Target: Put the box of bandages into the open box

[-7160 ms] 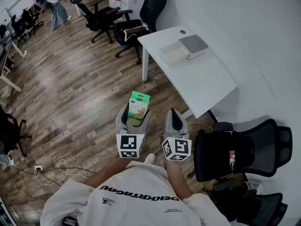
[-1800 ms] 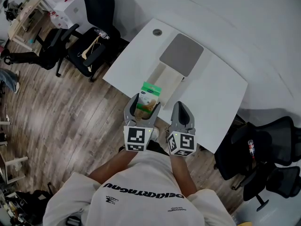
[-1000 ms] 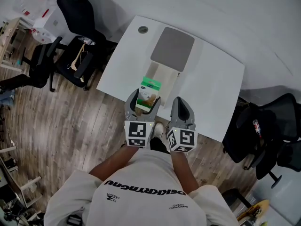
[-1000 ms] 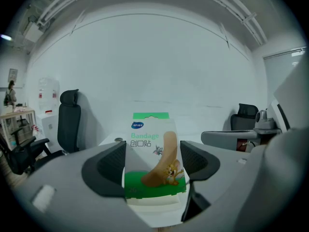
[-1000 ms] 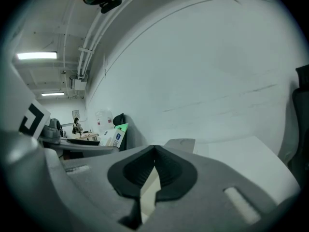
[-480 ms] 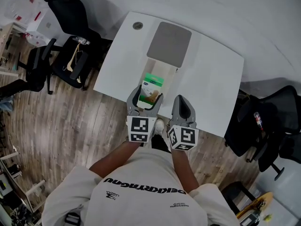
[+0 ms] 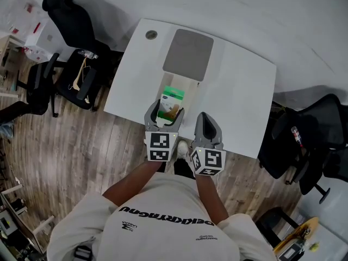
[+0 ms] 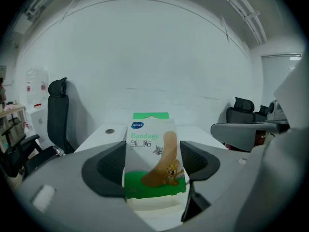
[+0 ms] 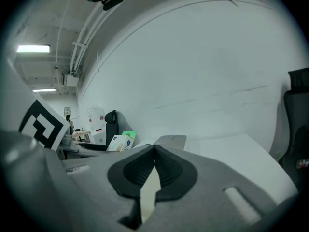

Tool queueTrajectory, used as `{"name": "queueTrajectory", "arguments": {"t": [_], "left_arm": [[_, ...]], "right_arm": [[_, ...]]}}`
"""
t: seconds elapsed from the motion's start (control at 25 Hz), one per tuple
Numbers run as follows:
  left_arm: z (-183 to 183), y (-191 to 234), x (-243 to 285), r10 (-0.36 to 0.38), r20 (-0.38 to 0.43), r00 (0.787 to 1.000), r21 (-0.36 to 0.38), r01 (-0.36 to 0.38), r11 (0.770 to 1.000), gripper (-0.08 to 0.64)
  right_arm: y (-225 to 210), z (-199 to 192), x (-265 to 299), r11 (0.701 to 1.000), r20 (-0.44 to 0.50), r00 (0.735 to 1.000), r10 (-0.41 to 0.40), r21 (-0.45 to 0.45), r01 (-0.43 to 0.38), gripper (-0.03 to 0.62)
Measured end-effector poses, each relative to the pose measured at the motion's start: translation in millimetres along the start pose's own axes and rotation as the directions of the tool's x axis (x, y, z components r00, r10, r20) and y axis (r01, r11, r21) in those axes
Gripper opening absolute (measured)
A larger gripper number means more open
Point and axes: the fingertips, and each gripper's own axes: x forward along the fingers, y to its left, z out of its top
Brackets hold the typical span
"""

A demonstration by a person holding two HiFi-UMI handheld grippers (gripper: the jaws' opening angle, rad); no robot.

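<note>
The bandage box, white and green with a cartoon plaster on it, stands upright between the jaws of my left gripper, which is shut on its sides. It hangs over the near end of the open box, a cream tray with a grey lid folded back on the white table. In the left gripper view the bandage box fills the gap between the dark pads. My right gripper hovers at the table's near edge, shut and empty; its pads meet.
A round cable hole marks the table's far left corner. Black office chairs stand to the left and to the right of the table. Wooden floor lies at the left. White wall runs behind the table.
My left gripper has carried the bandage box forward and down, from the table's near edge to over the tray's near end. The right gripper has hardly moved.
</note>
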Motion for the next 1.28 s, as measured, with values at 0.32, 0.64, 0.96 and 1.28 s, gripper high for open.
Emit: {"name": "queueTrajectory", "arguments": {"t": [0.32,0.64,0.96,1.28], "left_arm": [[-12.1,0.8,20.3,0.001,-0.038,0.999,0.011,0.0,1.0,0.36],[-28.3,3.4,41.9,-0.019,-0.078,0.997,-0.015,0.018,1.0,0.36],[-47.3,7.7,64.3,-0.018,-0.135,0.991,-0.002,0.018,1.0,0.36],[-64.1,10.3,78.7,-0.011,-0.19,0.982,0.012,0.013,1.0,0.36]], "right_arm": [[-2.7,-2.8,7.9,1.0,0.0,1.0,-0.005,0.005,0.005,-0.003],[-6.8,-4.9,12.3,1.0,-0.008,1.0,-0.019,0.01,0.019,-0.003],[-10.7,-6.8,17.2,1.0,-0.014,1.0,-0.025,0.013,0.025,-0.003],[-11.2,-7.6,19.6,1.0,-0.017,1.0,-0.025,0.013,0.025,-0.003]]}}
